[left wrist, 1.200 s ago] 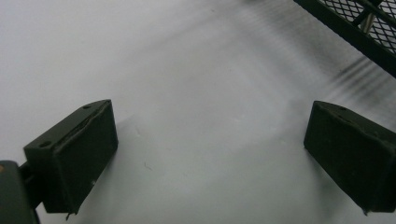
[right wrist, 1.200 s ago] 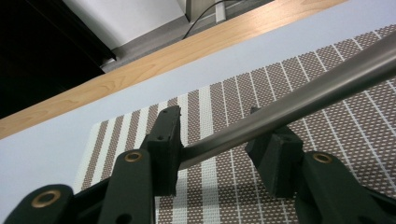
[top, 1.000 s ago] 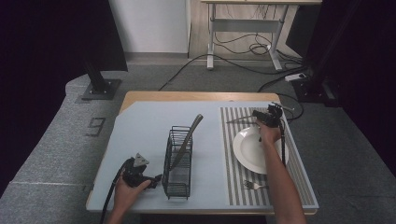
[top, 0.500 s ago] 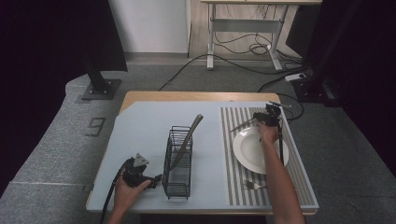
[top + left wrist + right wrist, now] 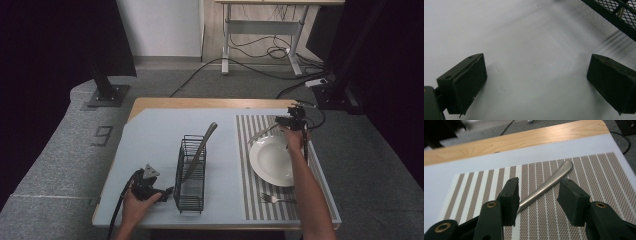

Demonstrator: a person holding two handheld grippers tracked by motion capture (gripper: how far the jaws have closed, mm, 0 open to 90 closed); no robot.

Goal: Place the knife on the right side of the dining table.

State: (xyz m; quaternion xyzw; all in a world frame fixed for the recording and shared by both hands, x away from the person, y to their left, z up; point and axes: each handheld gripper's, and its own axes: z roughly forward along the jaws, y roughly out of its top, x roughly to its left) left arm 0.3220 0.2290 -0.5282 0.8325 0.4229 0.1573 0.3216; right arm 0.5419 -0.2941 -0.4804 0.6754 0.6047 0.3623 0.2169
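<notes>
A metal utensil (image 5: 262, 132) lies slanted on the striped placemat (image 5: 247, 190), just beyond a white plate (image 5: 272, 160). My right gripper (image 5: 291, 120) stands at its handle end, open. In the right gripper view the handle (image 5: 549, 186) runs between the spread jaws of the right gripper (image 5: 539, 200), closer to the left one. My left gripper (image 5: 167, 191) rests open at the table's front left, beside a black wire basket (image 5: 191, 172) that holds a long utensil (image 5: 207, 134). The left gripper (image 5: 536, 82) has only bare table between its jaws, with the basket's (image 5: 614, 15) corner beyond.
A fork (image 5: 275, 199) lies on the placemat's near end, in front of the plate. The wooden table edge (image 5: 524, 137) runs just beyond the mat. Cables (image 5: 260, 50) and a desk frame stand on the floor behind the table.
My right gripper has edged a little toward the table's far edge, and the utensil at it now lies more slanted toward the plate. The left hand has not moved.
</notes>
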